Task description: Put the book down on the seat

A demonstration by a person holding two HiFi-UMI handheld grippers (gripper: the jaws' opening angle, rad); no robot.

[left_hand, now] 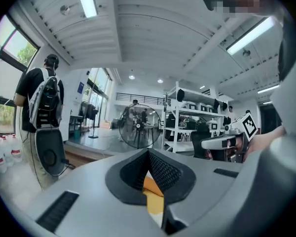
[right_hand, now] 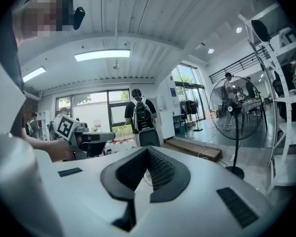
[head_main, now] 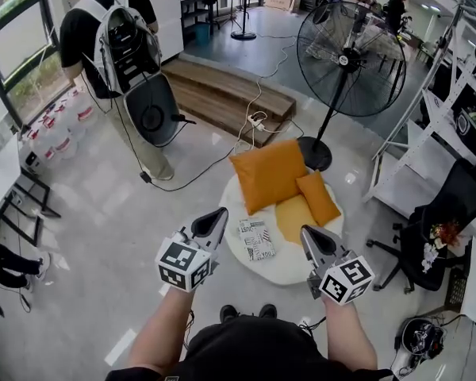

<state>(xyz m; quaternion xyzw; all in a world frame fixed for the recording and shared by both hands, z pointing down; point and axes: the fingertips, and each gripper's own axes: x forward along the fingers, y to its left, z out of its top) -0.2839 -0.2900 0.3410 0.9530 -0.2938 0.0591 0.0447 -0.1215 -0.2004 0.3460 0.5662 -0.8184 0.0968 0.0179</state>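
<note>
The book [head_main: 256, 239], with a black-and-white patterned cover, lies flat on the round white seat [head_main: 279, 272], left of the cushions. My left gripper [head_main: 220, 213] hangs above the seat's left edge, jaws shut and empty. My right gripper [head_main: 305, 230] hangs over the seat's right part, also shut with nothing in it. The book sits between the two grippers, and neither one touches it. In the left gripper view the jaws [left_hand: 149, 152] meet at the tip, with an orange cushion [left_hand: 153, 186] showing below them. The right gripper's own view shows its jaws [right_hand: 148, 149] closed together.
A large orange cushion [head_main: 268, 175], a smaller one [head_main: 317, 197] and a yellow one [head_main: 292, 217] lie on the seat. A standing fan [head_main: 351, 58] is behind it. A person with a backpack [head_main: 115, 38] stands at the far left. A black office chair [head_main: 452, 213], white shelving [head_main: 428, 133] and floor cables [head_main: 250, 121] surround it.
</note>
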